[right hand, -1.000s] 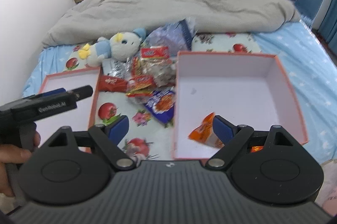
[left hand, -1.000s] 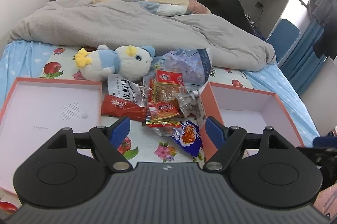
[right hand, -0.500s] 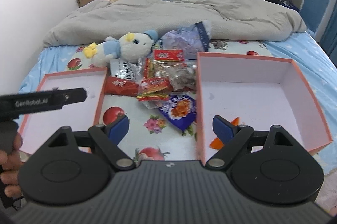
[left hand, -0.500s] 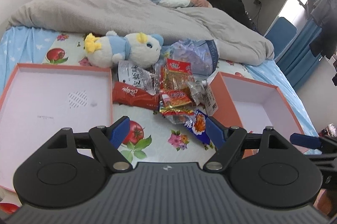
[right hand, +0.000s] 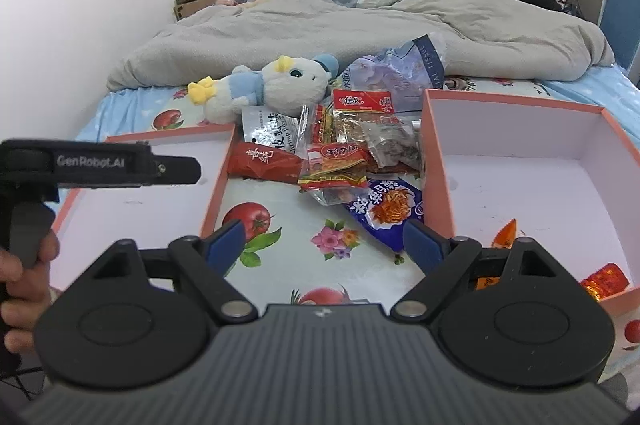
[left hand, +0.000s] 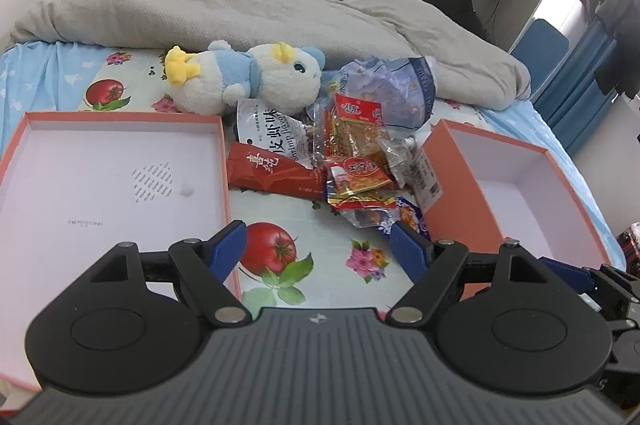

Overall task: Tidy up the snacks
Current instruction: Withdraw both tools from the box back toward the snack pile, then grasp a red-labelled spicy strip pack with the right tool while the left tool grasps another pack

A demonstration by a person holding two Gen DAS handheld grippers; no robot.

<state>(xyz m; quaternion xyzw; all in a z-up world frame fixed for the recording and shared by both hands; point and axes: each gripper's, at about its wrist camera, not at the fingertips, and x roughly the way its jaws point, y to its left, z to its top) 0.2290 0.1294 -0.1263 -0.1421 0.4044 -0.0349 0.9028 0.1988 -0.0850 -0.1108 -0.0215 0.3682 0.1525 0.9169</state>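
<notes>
A pile of snack packets lies on the bed sheet between two orange boxes with white insides. It includes a red packet (left hand: 272,171), a silver shrimp packet (left hand: 266,131) and a blue packet (right hand: 384,209). The left box (left hand: 120,117) holds nothing that I can see. In the right box (right hand: 438,161) lie an orange packet (right hand: 506,233) and a small red one (right hand: 604,279). My left gripper (left hand: 318,245) hangs open over the sheet, short of the pile. My right gripper (right hand: 324,241) is closing, with nothing between its fingers, near the blue packet.
A blue and white plush toy (left hand: 248,77) and a crumpled tissue bag (left hand: 392,93) lie behind the pile. A grey duvet (left hand: 240,13) covers the far bed. A person's hand (right hand: 20,289) holds the left gripper's handle at the left edge.
Both grippers have come down and moved in toward the snack pile, which now looks larger and nearer. The right gripper's fingers stand slightly closer together.
</notes>
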